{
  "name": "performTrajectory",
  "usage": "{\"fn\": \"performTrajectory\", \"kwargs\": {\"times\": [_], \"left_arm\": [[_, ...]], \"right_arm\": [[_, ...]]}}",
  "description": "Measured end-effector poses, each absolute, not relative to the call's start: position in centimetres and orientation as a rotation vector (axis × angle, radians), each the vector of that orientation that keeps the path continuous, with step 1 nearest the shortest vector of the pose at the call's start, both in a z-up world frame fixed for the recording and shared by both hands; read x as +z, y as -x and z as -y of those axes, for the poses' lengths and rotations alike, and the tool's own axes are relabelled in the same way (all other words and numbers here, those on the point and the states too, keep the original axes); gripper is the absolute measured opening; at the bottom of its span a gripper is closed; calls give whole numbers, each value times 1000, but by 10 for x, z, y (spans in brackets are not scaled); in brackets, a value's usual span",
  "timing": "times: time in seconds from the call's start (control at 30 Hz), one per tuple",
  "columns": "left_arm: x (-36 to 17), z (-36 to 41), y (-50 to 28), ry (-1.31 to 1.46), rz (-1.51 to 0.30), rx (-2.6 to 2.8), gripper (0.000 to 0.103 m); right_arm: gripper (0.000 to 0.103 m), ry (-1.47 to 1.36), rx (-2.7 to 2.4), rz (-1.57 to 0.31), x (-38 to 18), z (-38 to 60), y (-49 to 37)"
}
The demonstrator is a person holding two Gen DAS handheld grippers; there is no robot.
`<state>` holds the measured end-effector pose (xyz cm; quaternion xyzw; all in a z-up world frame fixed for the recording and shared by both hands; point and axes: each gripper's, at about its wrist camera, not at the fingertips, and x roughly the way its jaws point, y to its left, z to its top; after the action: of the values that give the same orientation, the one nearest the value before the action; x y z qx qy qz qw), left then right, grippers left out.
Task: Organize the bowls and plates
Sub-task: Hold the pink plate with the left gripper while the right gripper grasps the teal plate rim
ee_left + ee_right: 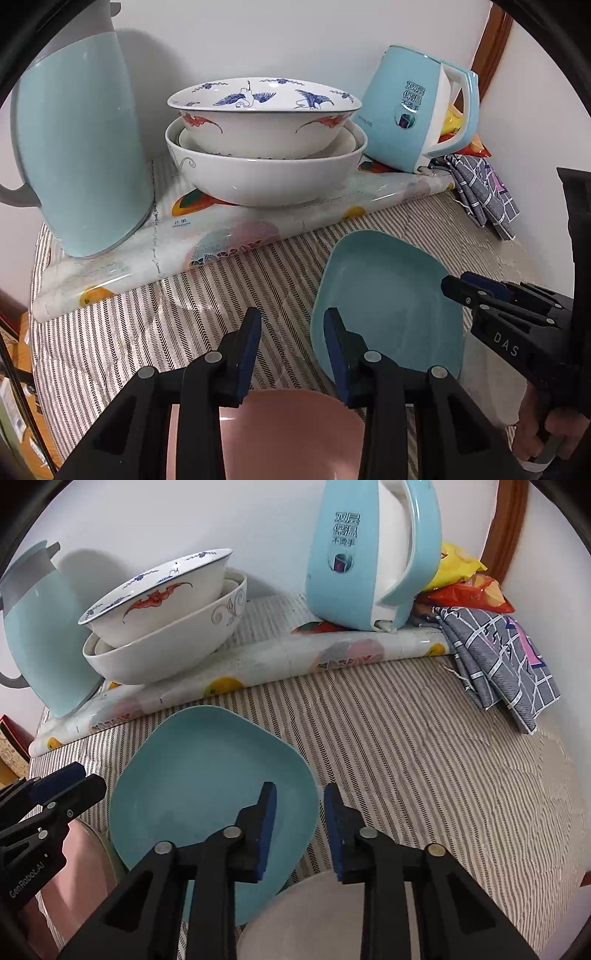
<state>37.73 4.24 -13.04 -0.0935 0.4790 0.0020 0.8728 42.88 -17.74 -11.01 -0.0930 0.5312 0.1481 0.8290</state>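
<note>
**Over the striped cloth: both grippers closing in on the plates**

At nine o'clock, your left gripper point(291, 350) hangs parted and empty above the pink plate point(284, 435); drop lower so one pad goes under its rim. At the centre lies the teal plate point(207, 794), flat on the cloth. Your right gripper point(300, 827) straddles its three o'clock edge, jaws narrowed but not yet pinching. The white plate point(317, 915) sits at six. Seat the rim deeply before squeezing, I judge, lest it slip.

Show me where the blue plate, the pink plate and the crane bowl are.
blue plate point(207, 786), right wrist view, on its flat inside.
pink plate point(280, 435), left wrist view, on its inside, between the tongs.
crane bowl point(258, 127), left wrist view, on its outer wall.
</note>
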Motion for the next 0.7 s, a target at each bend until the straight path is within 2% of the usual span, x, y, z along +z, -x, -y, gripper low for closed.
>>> {"fn": "performTrajectory", "kwargs": {"times": [0.2,0.27,0.4,0.7], "left_arm": [[-136,-43,-380,210,-1009,-3,26],[-138,-41,-382,207,-1014,-6,18],[-140,-36,-384,199,-1017,-17,13],[-140,-32,-385,188,-1017,-20,12]], "right_arm": [[19,208,309,-1127,-114,175,-431],[16,209,303,-1130,-115,177,-432],[13,204,309,-1134,-115,179,-435],[13,206,311,-1130,-115,180,-436]]}}
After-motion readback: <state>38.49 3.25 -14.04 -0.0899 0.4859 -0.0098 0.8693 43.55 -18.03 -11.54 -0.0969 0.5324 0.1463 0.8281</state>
